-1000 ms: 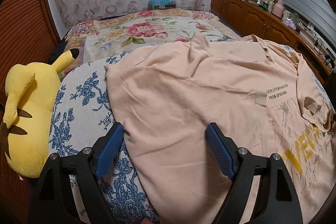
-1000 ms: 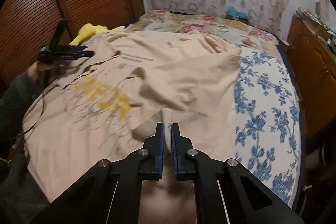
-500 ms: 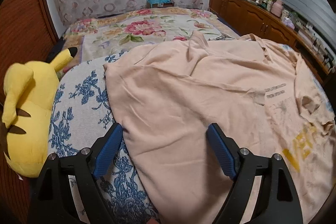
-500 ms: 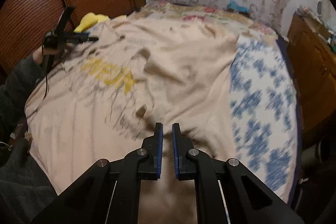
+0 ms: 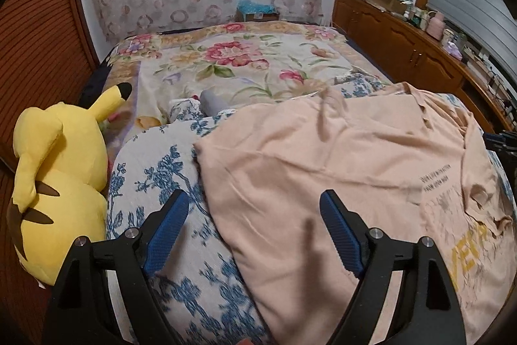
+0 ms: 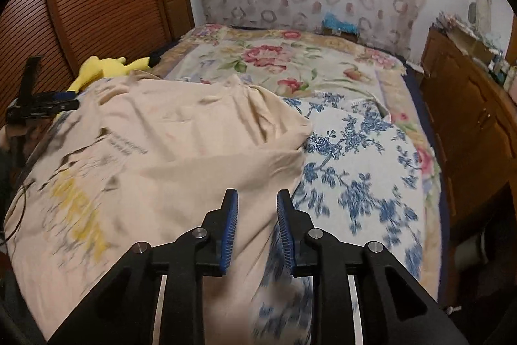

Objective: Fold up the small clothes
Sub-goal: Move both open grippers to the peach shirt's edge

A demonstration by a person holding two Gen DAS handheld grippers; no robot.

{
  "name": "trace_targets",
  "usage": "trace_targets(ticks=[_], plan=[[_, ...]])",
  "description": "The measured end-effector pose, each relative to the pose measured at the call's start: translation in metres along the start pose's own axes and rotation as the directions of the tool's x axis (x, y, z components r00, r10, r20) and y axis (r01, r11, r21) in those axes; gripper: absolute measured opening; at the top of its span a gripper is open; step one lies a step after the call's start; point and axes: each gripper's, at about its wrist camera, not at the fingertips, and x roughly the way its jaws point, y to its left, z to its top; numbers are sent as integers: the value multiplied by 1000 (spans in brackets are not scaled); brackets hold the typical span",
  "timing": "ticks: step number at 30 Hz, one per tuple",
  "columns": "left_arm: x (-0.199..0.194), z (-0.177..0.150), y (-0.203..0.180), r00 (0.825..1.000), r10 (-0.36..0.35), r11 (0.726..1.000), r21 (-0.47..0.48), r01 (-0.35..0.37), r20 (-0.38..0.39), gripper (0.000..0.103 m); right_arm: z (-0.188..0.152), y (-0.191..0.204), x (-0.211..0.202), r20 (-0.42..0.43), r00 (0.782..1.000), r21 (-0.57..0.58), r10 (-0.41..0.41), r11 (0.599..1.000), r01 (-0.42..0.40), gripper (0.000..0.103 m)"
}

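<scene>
Peach shirt spreads across the bed beneath both tools: left tool spread wide over its near-left edge, right tool, jaws just opening and holding nothing, above its near-right edge.

The left gripper is hanging with its jaws spread wide, nothing pinched between them. The right gripper has just been opening, its blue pads standing slightly apart, gripping nothing.

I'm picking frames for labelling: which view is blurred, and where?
Right wrist view: motion blur smears the shirt print and the blue floral cover. Left wrist view: mostly sharp, print readable, slight softness near the left gripper; both fisheye-curved.
</scene>
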Motion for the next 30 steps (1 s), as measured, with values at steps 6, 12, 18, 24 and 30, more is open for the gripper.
trace_targets(ticks=[6,12,18,24,30], plan=[[16,5,10,1000,19,1000,-20,-19,-20,84,18,-18,36,-12,1000,71,-21,997,22,39],[27,5,17,999,7,999,-33,-8,-39,84,31,-20,50,-16,1000,81,17,997,-16,45],[28,5,16,999,14,1000,-22,-15,-35,84,38,-17,62,-21,1000,25,2,1000,-1,45],[25,10,24,997,-59,997,-42,58,-39,73,41,-15,71,-17,1000,-17,-14,1000,13,45],[29,19,35,997,-71,995,-75,68,-34,53,42,-18,72,-23,1000,-26,-4,1000,3,45]])
